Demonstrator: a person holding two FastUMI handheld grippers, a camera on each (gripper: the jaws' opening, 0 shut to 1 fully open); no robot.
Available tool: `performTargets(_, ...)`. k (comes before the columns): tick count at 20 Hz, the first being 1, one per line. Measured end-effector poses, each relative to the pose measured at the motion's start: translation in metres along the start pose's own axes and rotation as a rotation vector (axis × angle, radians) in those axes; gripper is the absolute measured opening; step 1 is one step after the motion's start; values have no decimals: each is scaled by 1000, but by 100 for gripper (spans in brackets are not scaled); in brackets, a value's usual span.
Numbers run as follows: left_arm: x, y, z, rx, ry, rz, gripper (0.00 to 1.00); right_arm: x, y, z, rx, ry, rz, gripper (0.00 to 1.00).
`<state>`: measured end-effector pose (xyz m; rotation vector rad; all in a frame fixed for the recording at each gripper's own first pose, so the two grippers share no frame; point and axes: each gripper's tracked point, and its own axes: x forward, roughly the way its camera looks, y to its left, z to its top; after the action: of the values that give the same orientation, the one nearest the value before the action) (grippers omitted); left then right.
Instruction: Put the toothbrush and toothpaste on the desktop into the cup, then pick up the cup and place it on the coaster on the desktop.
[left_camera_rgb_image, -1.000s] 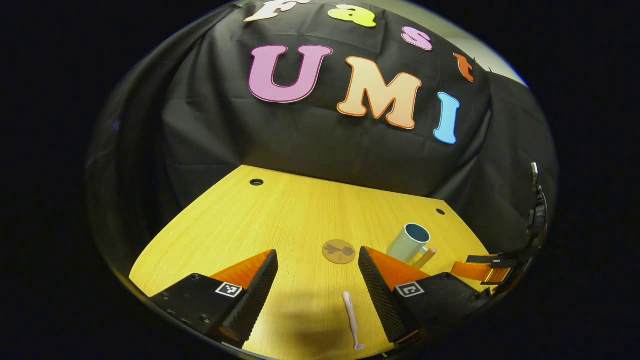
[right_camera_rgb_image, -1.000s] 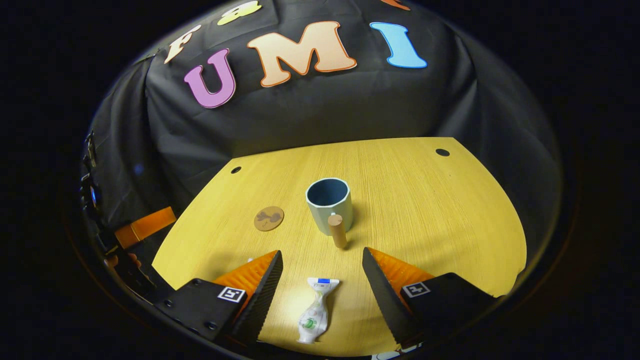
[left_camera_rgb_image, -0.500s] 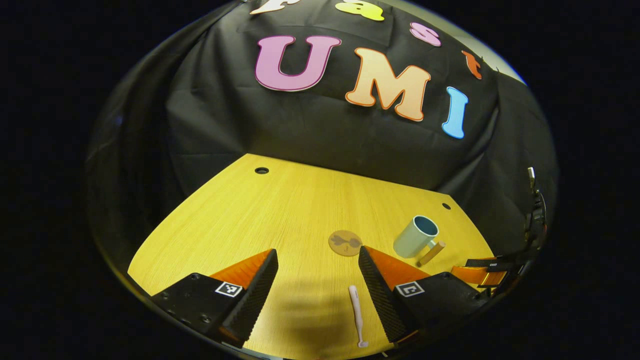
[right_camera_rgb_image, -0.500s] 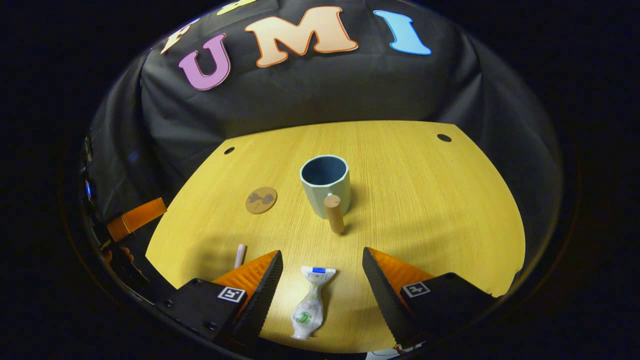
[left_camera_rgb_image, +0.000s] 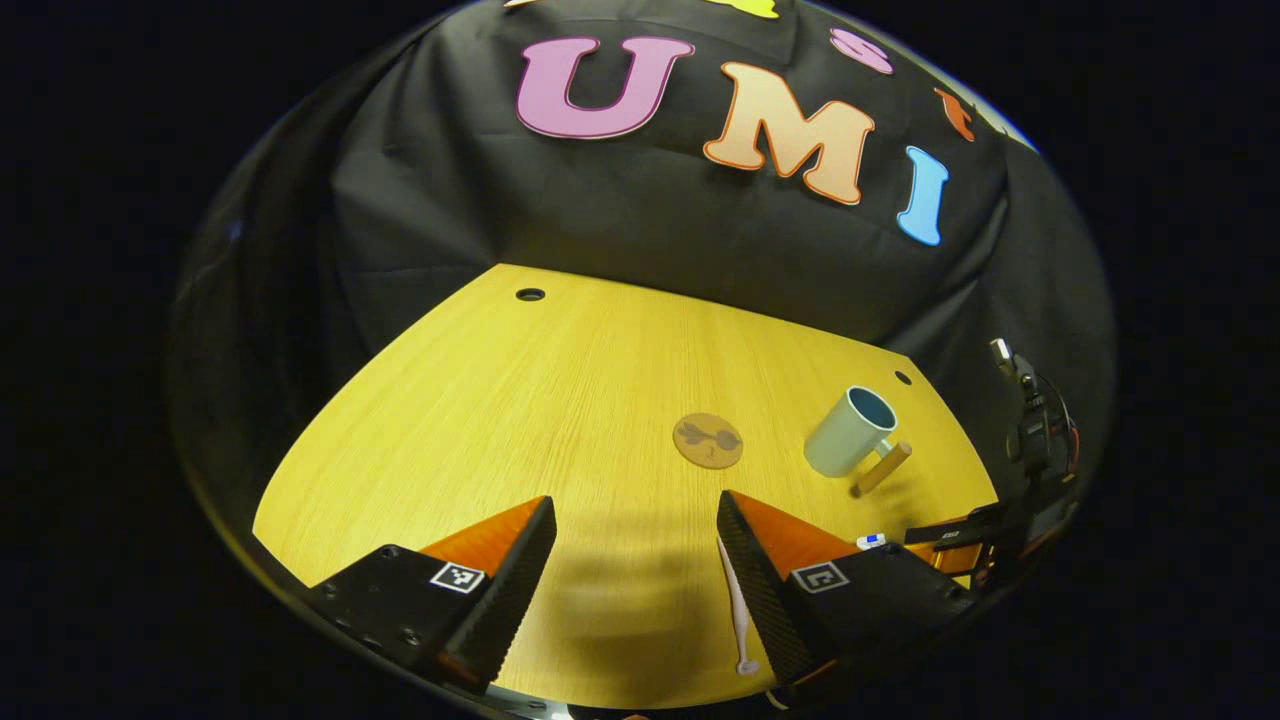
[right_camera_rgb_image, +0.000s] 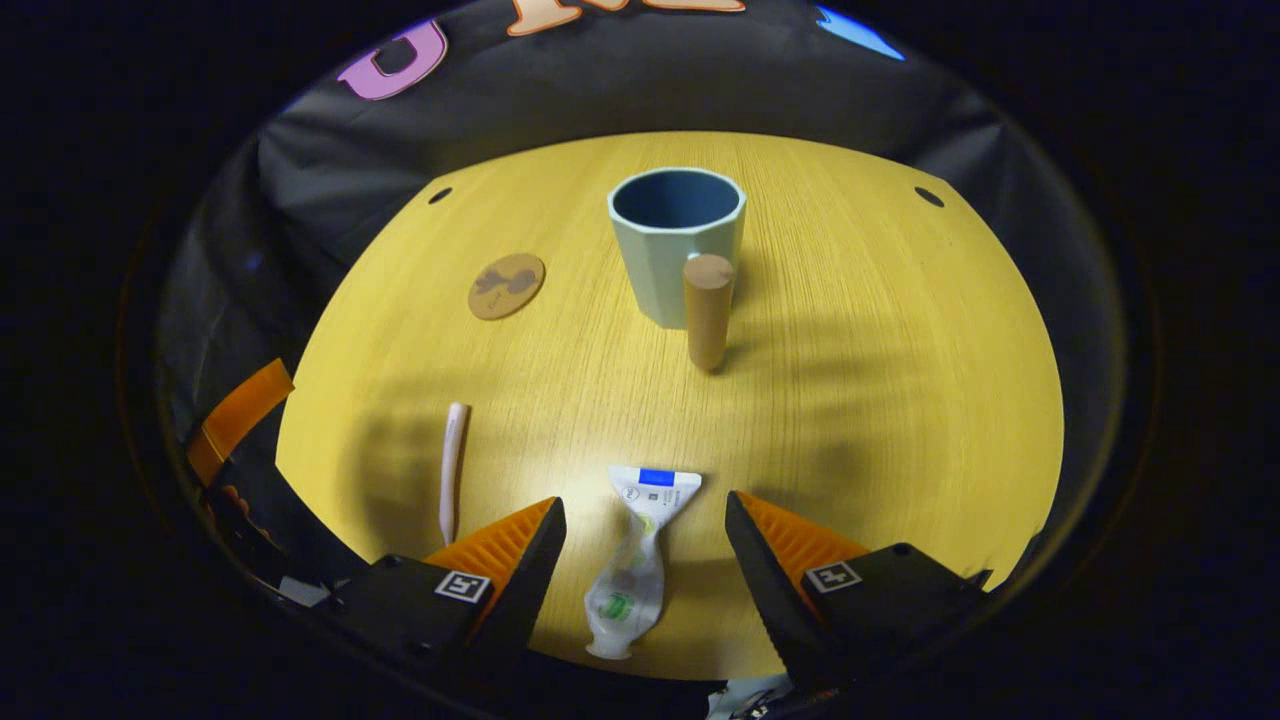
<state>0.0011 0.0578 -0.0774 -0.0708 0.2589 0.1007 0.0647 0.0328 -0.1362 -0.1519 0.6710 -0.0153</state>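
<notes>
Our right gripper (right_camera_rgb_image: 640, 560): fingers wide apart, toothpaste (right_camera_rgb_image: 630, 575) lying flat between them on tabletop (right_camera_rgb_image: 900, 400). We think tube soft, squishy, light; best pinch at firm middle.

Our left gripper (left_camera_rgb_image: 635, 570): fingers apart, toothbrush (left_camera_rgb_image: 738, 620) just beside right finger. Looks thin, stiff, light; grab handle middle.

Farther: cup (right_camera_rgb_image: 678, 240) upright, empty, wooden handle toward us. Coaster (right_camera_rgb_image: 507, 286) left of cup, bare.

Left gripper (left_camera_rgb_image: 636, 570) and right gripper (right_camera_rgb_image: 645, 570) both hang with jaws wide apart, holding nothing.
</notes>
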Motion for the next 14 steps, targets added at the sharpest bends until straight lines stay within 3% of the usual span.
performTargets(1, 2, 0, -3, -8, 8, -6, 95, 2, 1, -2, 6, 29, -1, 93)
performTargets(3, 5, -1, -7, -18, 25, -12, 95, 9, -1, -5, 4, 71, -27, 99)
performTargets(5, 6, 1, -12, -22, 44, -14, 95, 13, -1, -7, -8, 101, -47, 98)
performTargets(8, 9, 5, -21, -35, 70, -6, 95, 19, -1, -15, -22, 159, -64, 87)
performTargets(9, 8, 5, -21, -47, 74, -10, 95, 21, -2, -18, -29, 175, -71, 90)
performTargets(10, 8, 5, -22, -57, 73, -16, 95, 23, -4, -20, -37, 187, -84, 84)
performTargets(11, 8, 5, -22, -63, 74, -16, 95, 24, -4, -20, -35, 189, -87, 70)
performTargets(12, 8, 5, -24, -66, 75, -15, 95, 24, -4, -19, -30, 192, -89, 73)
performTargets(14, 10, 6, -26, -74, 83, -13, 95, 26, -5, -19, -16, 205, -92, 59)
